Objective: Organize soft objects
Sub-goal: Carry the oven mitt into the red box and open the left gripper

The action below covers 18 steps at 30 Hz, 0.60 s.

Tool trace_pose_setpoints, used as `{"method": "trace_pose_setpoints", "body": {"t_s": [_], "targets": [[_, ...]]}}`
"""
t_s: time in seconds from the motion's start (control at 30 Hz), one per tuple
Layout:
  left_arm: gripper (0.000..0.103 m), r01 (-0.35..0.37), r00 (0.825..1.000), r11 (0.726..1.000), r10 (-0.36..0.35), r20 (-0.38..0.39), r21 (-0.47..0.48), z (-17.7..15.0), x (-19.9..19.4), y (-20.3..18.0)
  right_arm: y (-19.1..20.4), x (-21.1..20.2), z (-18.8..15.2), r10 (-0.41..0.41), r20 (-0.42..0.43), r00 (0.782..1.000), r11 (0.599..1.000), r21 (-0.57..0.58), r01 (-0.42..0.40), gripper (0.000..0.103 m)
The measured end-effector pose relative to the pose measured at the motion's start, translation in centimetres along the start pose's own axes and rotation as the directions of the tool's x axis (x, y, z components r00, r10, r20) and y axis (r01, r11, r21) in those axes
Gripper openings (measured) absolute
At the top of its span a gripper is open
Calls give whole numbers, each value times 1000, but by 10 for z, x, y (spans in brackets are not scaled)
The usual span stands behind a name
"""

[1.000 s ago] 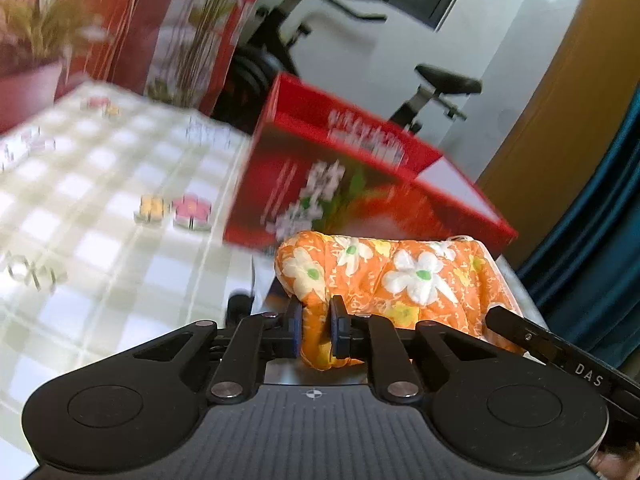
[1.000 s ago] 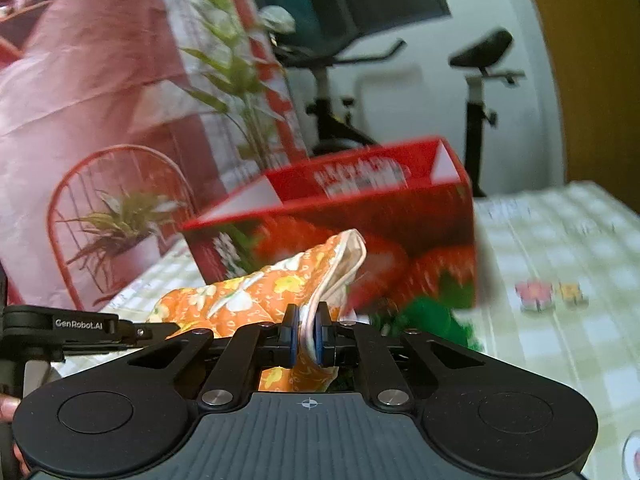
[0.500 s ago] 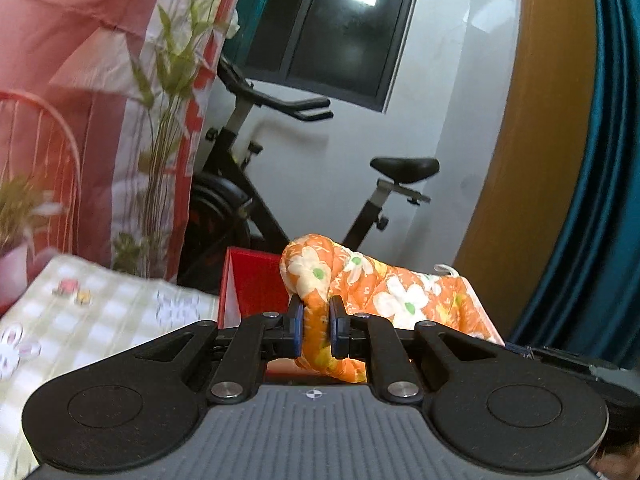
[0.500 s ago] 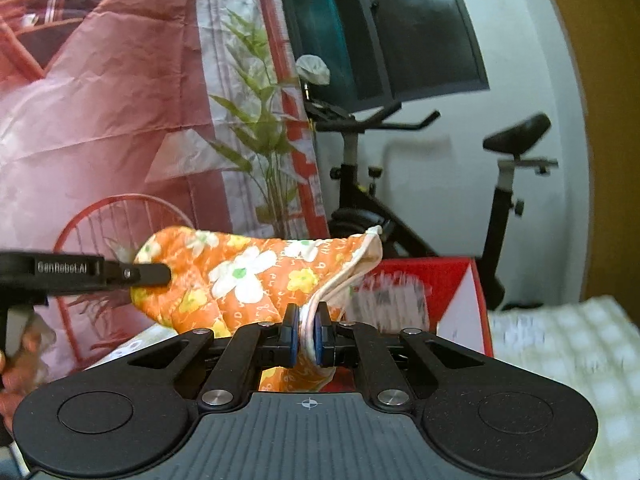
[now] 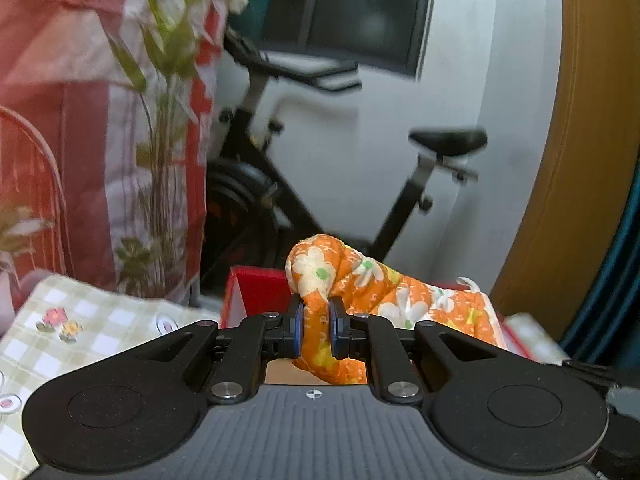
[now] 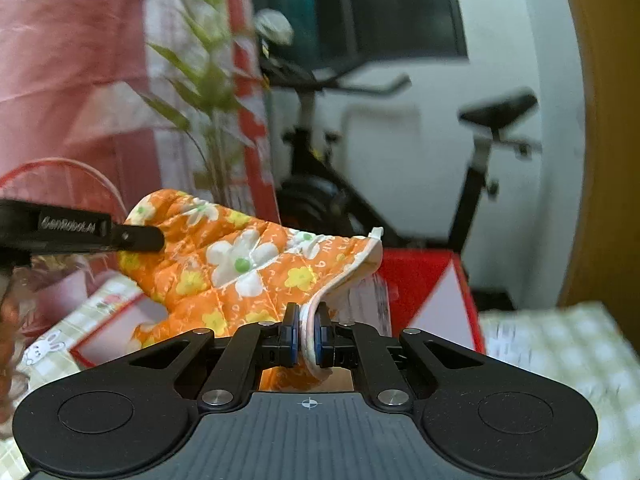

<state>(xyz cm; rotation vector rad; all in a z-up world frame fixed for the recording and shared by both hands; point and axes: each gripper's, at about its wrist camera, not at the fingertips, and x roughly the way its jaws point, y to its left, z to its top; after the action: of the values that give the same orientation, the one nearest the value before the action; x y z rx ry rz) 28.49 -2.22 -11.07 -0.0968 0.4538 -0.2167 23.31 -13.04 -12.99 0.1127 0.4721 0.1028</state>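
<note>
An orange quilted cloth with white and yellow flowers (image 5: 404,300) (image 6: 240,264) hangs stretched between both grippers, above an open red box (image 5: 256,292) (image 6: 416,280). My left gripper (image 5: 316,324) is shut on one bunched corner of the cloth. My right gripper (image 6: 306,330) is shut on the white-trimmed edge at the other end. In the right wrist view, the left gripper's black finger (image 6: 132,236) pinches the far corner at the left. The inside of the box is mostly hidden by the cloth and the gripper bodies.
A green-and-white checked tablecloth (image 5: 92,328) (image 6: 560,352) covers the table under the box. Behind stand an exercise bike (image 5: 320,184), a potted plant (image 5: 160,160), a red wire chair (image 6: 60,176) and a red-and-white curtain. A blue curtain hangs far right.
Both grippers rose and moved toward the red box with the cloth held between them. The box, earlier large and beyond the cloth, now lies low, directly under and behind it.
</note>
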Motion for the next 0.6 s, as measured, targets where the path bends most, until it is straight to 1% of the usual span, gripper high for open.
{"method": "trace_pose_setpoints", "body": {"t_s": [0.07, 0.17, 0.27, 0.37, 0.43, 0.47, 0.5, 0.57, 0.6], "targets": [[14, 3, 999, 1000, -2, -41, 19, -8, 10, -1, -7, 9, -8, -17, -48, 999, 1000, 21, 18, 7], [14, 21, 995, 1000, -20, -95, 16, -19, 16, 2, -15, 17, -18, -32, -94, 995, 999, 27, 35, 7], [15, 36, 991, 999, -34, -131, 12, -23, 21, 6, -19, 19, -24, -38, -111, 993, 999, 33, 42, 7], [15, 53, 987, 999, -50, -151, 14, -25, 23, 6, -18, 19, -26, -51, -121, 991, 998, 36, 56, 7], [22, 62, 984, 998, -58, -168, 20, -24, 27, 6, -17, 20, -26, -57, -128, 990, 997, 40, 63, 8], [35, 75, 981, 997, -69, -179, 22, -24, 29, 6, -16, 20, -25, -59, -130, 990, 997, 41, 65, 9], [54, 92, 978, 996, -86, -191, 22, -25, 30, 6, -16, 18, -25, -56, -131, 990, 997, 43, 62, 12], [71, 110, 976, 994, -106, -192, 15, -25, 26, 7, -16, 15, -24, -46, -128, 991, 997, 57, 53, 17], [75, 114, 976, 993, -110, -187, 11, -25, 25, 7, -15, 13, -24, -40, -123, 992, 997, 64, 48, 19]]}}
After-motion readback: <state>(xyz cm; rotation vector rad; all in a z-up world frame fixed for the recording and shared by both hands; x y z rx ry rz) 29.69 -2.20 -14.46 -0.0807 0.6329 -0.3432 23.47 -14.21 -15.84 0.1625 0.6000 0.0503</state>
